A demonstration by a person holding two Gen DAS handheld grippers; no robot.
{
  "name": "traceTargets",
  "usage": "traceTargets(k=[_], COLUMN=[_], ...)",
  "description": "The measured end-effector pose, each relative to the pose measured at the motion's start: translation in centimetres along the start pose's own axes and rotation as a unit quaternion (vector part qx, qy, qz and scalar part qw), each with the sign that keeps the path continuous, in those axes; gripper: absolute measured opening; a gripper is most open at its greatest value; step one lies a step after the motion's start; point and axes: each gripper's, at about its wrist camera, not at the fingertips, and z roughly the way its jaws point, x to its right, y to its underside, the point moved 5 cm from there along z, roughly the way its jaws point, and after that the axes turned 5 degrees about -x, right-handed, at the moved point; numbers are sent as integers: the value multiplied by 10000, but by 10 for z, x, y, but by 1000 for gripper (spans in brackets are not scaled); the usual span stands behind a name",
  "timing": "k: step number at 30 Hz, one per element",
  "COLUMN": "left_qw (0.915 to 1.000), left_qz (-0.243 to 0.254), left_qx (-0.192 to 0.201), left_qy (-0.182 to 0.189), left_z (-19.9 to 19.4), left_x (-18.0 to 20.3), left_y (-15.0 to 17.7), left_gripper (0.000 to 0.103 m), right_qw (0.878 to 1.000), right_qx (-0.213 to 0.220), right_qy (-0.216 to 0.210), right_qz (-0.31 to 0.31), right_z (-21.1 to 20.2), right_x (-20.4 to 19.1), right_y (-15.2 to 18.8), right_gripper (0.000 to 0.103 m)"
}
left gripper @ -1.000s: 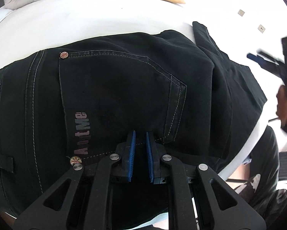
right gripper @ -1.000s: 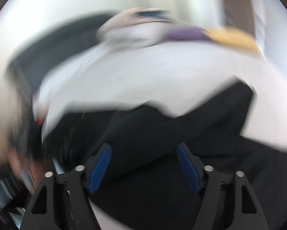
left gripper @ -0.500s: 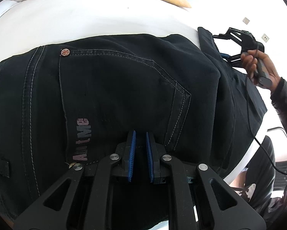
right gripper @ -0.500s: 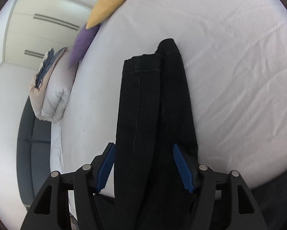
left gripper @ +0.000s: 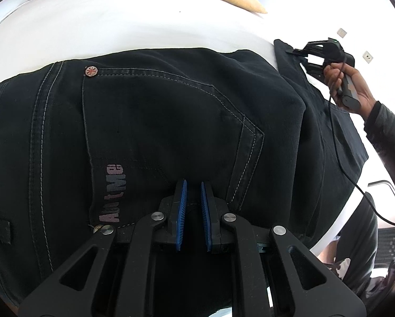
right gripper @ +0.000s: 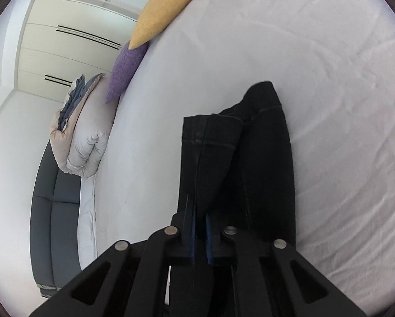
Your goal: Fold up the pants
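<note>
The pants lie flat on the bed. The left claw is clamped on the waist; the right claw has just closed on the leg hems. Risk: only one hem layer is caught, so the legs separate. The right pads' contact is hidden by fabric.

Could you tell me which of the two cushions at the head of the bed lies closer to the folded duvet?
The purple cushion: it lies right beside the folded duvet, whereas the yellow cushion lies beyond it, farther from the duvet.
</note>
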Motion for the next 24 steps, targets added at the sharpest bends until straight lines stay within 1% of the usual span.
traceTargets(k=[2, 3, 7, 9, 10, 13, 16, 17, 19, 22, 24], left_qw=[10000, 10000, 10000, 10000, 10000, 9999, 9998, 9998, 9998, 9997, 9997], left_qz=[21, 23, 3, -5, 7, 36, 33, 24, -3, -76, -142], left_qx=[0, -1, 13, 1, -10, -79, -131, -147, -166, -159, -150], left_qy=[-37, -45, -45, -44, -54, -86, -112, -124, -146, -154, -127], left_z=[0, 0, -1, -1, -2, -2, -2, -2, -3, -3, -3], left_x=[1, 2, 3, 3, 3, 4, 6, 6, 7, 7, 5], left_y=[0, 0, 1, 1, 1, -1, -3, -4, -5, -6, -6], left_gripper=[11, 11, 11, 11, 11, 11, 11, 11, 11, 11, 11], right_qw=[9995, 9988, 9939, 9897, 9872, 9832, 9803, 9789, 9773, 9737, 9723], right_qx=[200, 368, 1023, 1385, 1575, 1827, 1910, 1931, 1846, 1774, 1823], right_qy=[68, 32, -69, -127, -116, 28, 290, 398, 462, 415, 384], right_qz=[-242, -333, -393, -337, -240, 13, 399, 535, 932, 1368, 1415], right_z=[-22, -38, -123, -171, -200, -251, -281, -285, -287, -281, -281], right_x=[-6, -10, -1, 13, 27, 68, 117, 132, 164, 194, 202], right_y=[0, 0, 5, 20, 33, 71, 113, 125, 146, 163, 168], right_gripper=[5, 4, 4, 4, 4, 4, 4, 4, 4, 4, 4])
